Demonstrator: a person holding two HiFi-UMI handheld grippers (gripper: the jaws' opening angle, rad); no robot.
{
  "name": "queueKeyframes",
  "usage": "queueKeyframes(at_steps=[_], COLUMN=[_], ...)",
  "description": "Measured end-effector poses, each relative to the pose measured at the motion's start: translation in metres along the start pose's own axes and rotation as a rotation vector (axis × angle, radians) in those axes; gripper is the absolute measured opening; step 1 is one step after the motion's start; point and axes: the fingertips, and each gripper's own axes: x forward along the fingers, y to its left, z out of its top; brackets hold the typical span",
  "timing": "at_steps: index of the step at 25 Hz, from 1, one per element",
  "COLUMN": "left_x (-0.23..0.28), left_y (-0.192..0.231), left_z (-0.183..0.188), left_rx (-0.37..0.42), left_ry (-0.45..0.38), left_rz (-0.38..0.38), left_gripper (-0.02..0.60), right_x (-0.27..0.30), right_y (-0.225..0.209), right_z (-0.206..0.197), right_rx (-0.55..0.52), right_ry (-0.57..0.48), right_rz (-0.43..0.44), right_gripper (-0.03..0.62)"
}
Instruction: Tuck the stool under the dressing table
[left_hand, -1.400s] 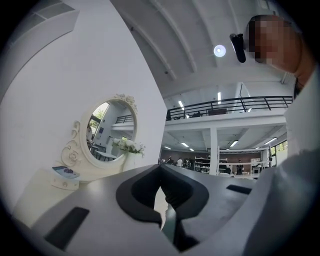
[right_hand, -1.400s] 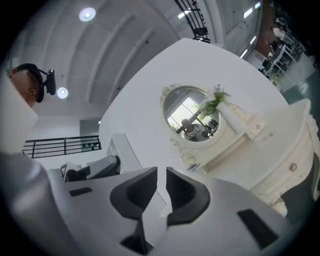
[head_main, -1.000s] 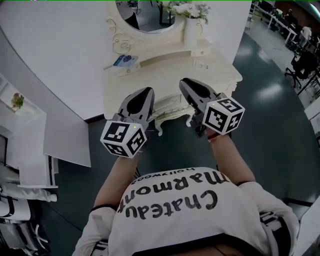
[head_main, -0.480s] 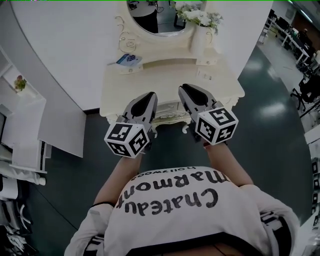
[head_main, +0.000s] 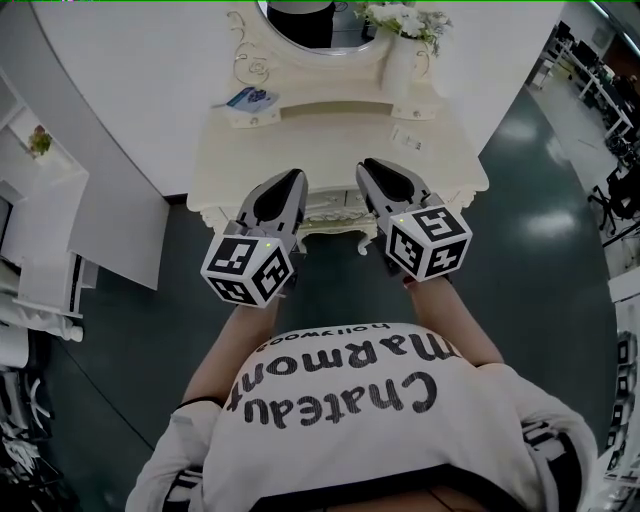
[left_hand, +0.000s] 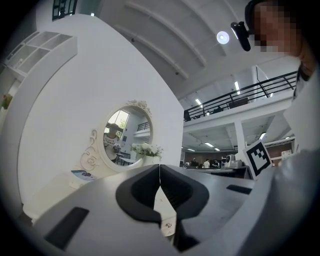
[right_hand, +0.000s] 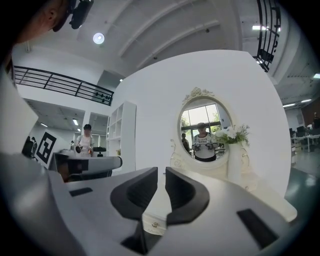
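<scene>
L tongs (head_main: 287, 182) closed, R tongs (head_main: 376, 170) slightly ajar, both level.

White curved wall (head_main: 130, 90); dark floor (head_main: 540, 230); shelves (head_main: 45, 260) L.

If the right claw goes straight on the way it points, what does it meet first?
Probably the drawer of the dressing table, seen through the right claw's narrow gap; depth is unclear.

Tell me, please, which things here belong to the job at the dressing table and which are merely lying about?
For the job: dressing table; left gripper, shut and empty; right gripper, jaws slightly apart, empty. The stool is not in view.
Lying about: vase of flowers, blue booklet, small card, all on the table.
</scene>
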Motion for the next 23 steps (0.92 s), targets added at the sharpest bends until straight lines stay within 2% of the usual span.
queueKeyframes(at_steps=[11,23], left_x=[0.001,-0.003], left_y=[-0.001,0.015], left_z=[-0.012,-0.019], left_rx=[-0.040,-0.075], left_ry=[0.012,0.017], left_rz=[0.022,0.037], left_gripper=[0.023,0.023], right_x=[0.008,0.018], right_y=[0.005,0.011], right_z=[-0.008,-0.015], right_rx=[0.037,0.047], right_ry=[-0.003,0.005], right_rz=[0.054,0.056], right_gripper=[0.063,0.063])
